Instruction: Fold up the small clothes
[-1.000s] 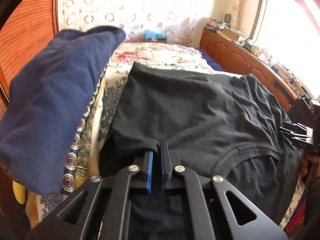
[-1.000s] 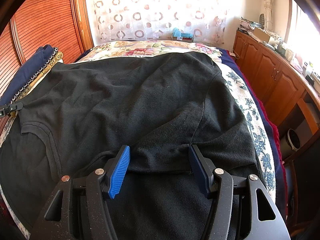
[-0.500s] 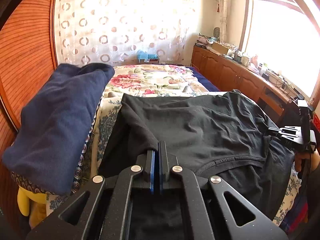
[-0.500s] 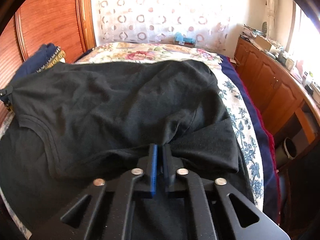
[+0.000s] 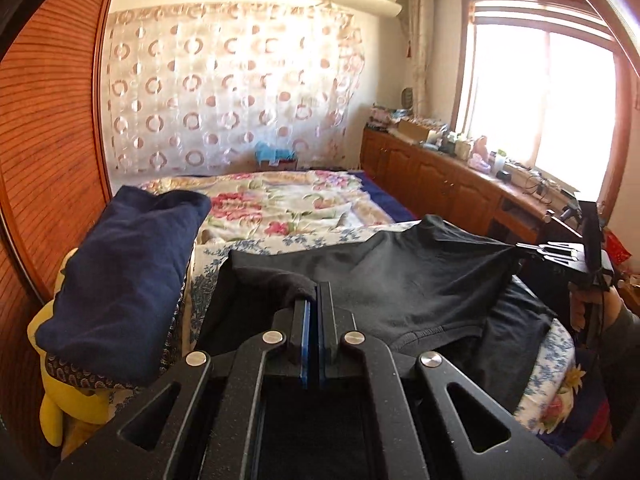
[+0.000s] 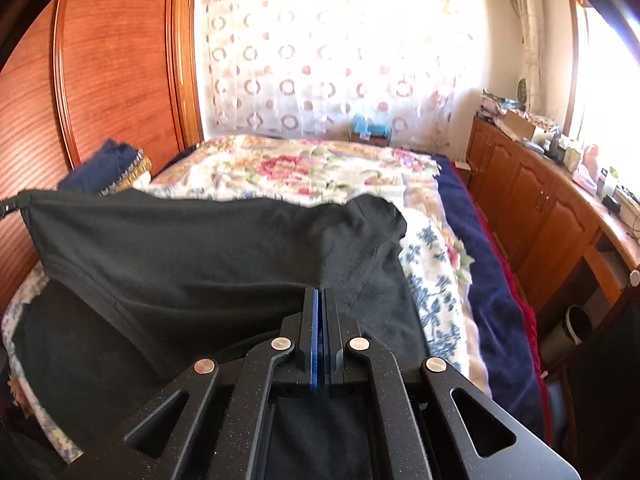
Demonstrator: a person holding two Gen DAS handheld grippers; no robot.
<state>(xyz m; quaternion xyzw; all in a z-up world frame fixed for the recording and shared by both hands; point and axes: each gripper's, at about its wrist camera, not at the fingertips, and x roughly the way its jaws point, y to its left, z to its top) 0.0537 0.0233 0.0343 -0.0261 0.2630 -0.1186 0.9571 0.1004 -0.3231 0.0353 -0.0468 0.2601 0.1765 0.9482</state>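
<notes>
A black T-shirt is lifted off the floral bed and stretched between both grippers. My left gripper is shut on one corner of it. My right gripper is shut on the opposite corner; the shirt hangs taut across its view. In the left wrist view the right gripper shows at the far right, pulling the cloth tight. The left gripper's tip shows at the left edge of the right wrist view. The shirt's lower part still rests on the bed.
A folded navy garment lies on a pillow at the bed's left side, with a yellow item under it. A wooden wardrobe stands left. Wooden cabinets with clutter run along the right. The floral bedspread stretches beyond.
My right gripper closed on the shirt's corner. Both grippers then rose and pulled back, lifting the shirt's near edge off the bed and stretching it taut.
</notes>
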